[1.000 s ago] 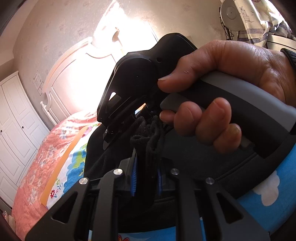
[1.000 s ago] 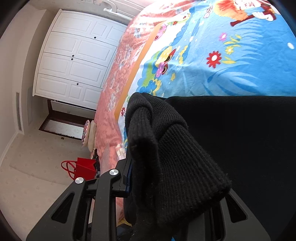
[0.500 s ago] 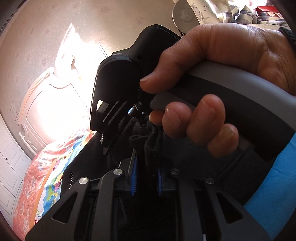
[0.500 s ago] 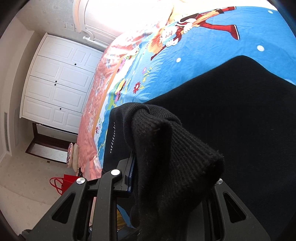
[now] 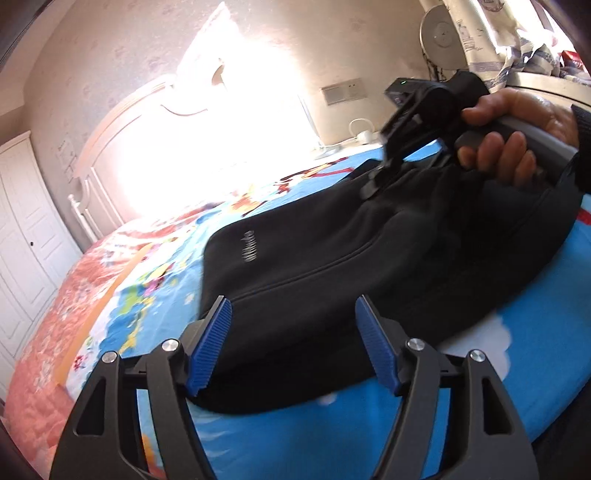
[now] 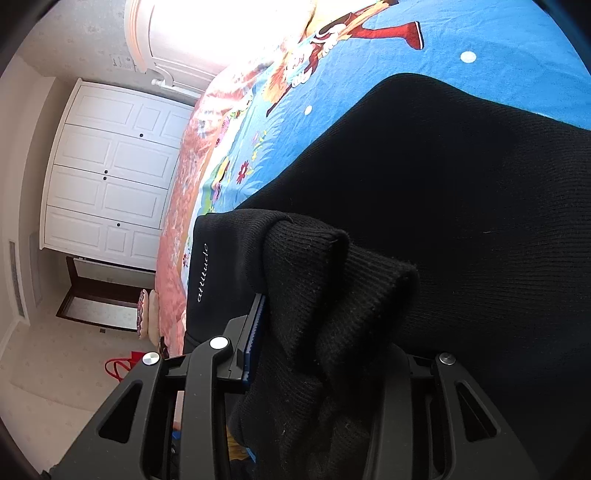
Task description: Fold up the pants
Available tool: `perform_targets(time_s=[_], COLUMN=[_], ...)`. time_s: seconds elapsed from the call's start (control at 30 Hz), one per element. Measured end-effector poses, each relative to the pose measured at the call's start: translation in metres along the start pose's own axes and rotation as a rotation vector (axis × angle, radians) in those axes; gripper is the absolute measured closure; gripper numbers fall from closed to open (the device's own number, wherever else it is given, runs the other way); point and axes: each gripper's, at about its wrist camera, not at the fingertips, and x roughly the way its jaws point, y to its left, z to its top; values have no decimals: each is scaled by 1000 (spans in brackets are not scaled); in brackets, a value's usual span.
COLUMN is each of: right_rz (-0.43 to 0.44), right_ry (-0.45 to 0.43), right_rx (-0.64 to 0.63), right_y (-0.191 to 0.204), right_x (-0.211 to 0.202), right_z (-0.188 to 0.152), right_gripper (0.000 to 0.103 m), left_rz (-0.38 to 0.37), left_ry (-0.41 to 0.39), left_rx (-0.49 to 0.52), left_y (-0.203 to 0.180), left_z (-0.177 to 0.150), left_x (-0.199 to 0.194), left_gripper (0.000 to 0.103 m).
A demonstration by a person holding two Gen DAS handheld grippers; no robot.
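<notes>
The black pants (image 5: pixel 332 251) lie folded over on the blue cartoon bed sheet (image 5: pixel 369 424), small white lettering near one corner. My left gripper (image 5: pixel 291 301) is opening at their near edge; nothing sits between its blue pads (image 5: pixel 210 343). At the upper right a hand (image 5: pixel 517 122) holds my right gripper (image 5: pixel 380 177) low over the far part of the pants. In the right wrist view the right gripper (image 6: pixel 328 314) has a bunched ribbed cuff (image 6: pixel 332 277) of the pants (image 6: pixel 461 203) between its jaws, which are opening. The cuff hides the right finger.
A pink quilt (image 5: pixel 55 314) covers the bed's left side, below a white headboard (image 5: pixel 122 129) in strong glare. White wardrobe doors (image 6: pixel 110 177) stand beyond the bed edge. A red bag (image 6: pixel 122 365) sits on the floor. A fan (image 5: pixel 441 33) stands at the back right.
My left gripper has let go of the black fabric, opened wide and drawn back from the right gripper. The right gripper has swung over the pants with the cuff still between its jaws.
</notes>
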Motion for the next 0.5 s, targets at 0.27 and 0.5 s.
perform_targets(time_s=[0.27,0.5], right_rz=[-39,-75], right_ry=[-32,-34], right_rx=[-15,-32], right_y=[4,8], right_x=[5,8], right_z=[-2,-2], right_gripper=[68,69], left_rz=[110,161], left_ry=[65,21], left_rx=[219,305], left_y=[32,12], left_z=[-38,-26], left_x=[11,13], left_gripper=[33,41])
